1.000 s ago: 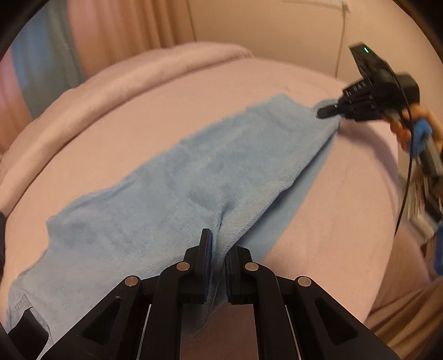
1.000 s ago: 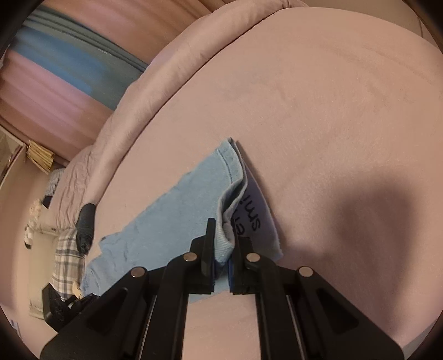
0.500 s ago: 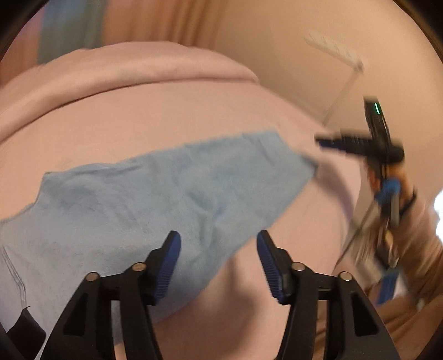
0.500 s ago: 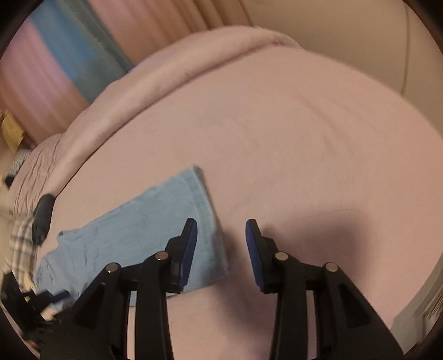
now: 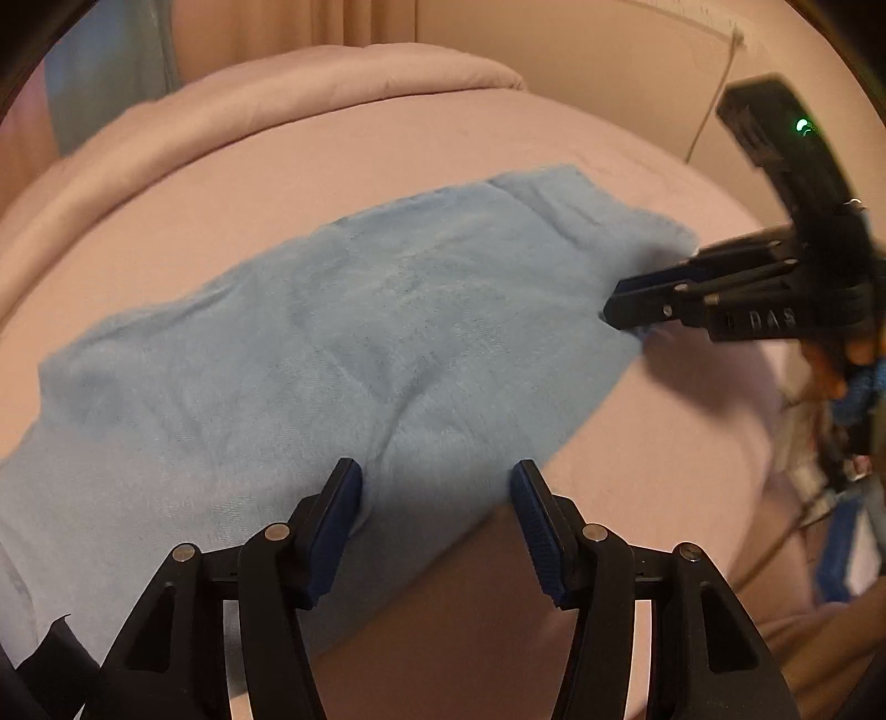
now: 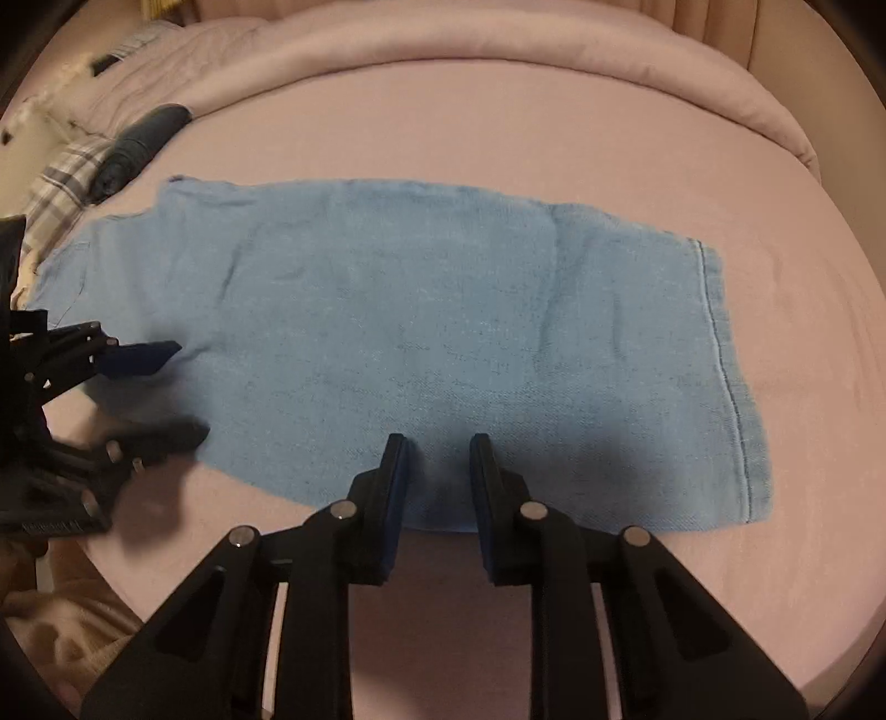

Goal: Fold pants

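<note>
Light blue denim pants (image 6: pixel 443 332) lie flat on the pink bed, folded lengthwise, with the hem to the right and the waist to the left in the right wrist view. They also show in the left wrist view (image 5: pixel 332 343). My right gripper (image 6: pixel 437 487) is open and empty over the pants' near edge; it shows in the left wrist view (image 5: pixel 626 302) at the hem end. My left gripper (image 5: pixel 434 520) is open and empty over the near edge by the waist end; it shows in the right wrist view (image 6: pixel 183 387) at the left.
The pink bed (image 6: pixel 554 122) has a rolled duvet edge (image 6: pixel 498 39) along the back. A dark rolled cloth (image 6: pixel 138 144) and a plaid item (image 6: pixel 61 183) lie at the far left. The bed's near edge (image 6: pixel 443 637) drops off below my right gripper.
Both grippers have let go of the pants and opened. The folded pants now lie flat. Both grippers have swung round to the pants' near long edge.
</note>
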`<act>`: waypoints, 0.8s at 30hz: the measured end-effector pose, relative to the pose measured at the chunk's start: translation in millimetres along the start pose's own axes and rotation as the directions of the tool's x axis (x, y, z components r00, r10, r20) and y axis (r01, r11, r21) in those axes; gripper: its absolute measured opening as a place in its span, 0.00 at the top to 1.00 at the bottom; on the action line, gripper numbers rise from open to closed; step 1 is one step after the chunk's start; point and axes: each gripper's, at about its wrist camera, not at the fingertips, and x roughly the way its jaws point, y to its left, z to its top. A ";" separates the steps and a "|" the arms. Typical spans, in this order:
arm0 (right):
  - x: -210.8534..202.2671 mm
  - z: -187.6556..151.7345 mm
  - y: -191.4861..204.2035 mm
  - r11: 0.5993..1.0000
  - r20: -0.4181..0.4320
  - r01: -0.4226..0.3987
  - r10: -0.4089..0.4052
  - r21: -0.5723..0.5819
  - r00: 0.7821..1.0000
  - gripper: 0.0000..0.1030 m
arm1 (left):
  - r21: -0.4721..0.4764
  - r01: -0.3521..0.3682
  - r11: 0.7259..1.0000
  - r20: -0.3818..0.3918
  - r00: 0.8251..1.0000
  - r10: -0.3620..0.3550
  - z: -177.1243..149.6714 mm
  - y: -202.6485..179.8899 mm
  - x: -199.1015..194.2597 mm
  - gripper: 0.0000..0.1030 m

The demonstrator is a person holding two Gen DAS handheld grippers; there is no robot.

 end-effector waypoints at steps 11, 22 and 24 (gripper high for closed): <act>-68.5 -11.4 -98.2 0.956 0.197 -0.014 -0.047 0.293 0.979 0.75 | -0.392 -0.201 0.898 0.099 0.961 0.259 -37.5 166.0 -87.9 0.46; 37.8 90.0 -69.7 0.979 0.042 0.192 -0.195 0.076 0.980 0.80 | -0.572 -0.429 0.699 -0.092 0.881 0.464 -87.3 276.4 -87.3 0.71; 36.1 103.0 -71.9 0.972 0.046 0.212 -0.218 0.102 0.975 0.81 | -0.600 -0.400 0.693 -0.091 0.894 0.439 -86.4 280.8 -88.8 0.71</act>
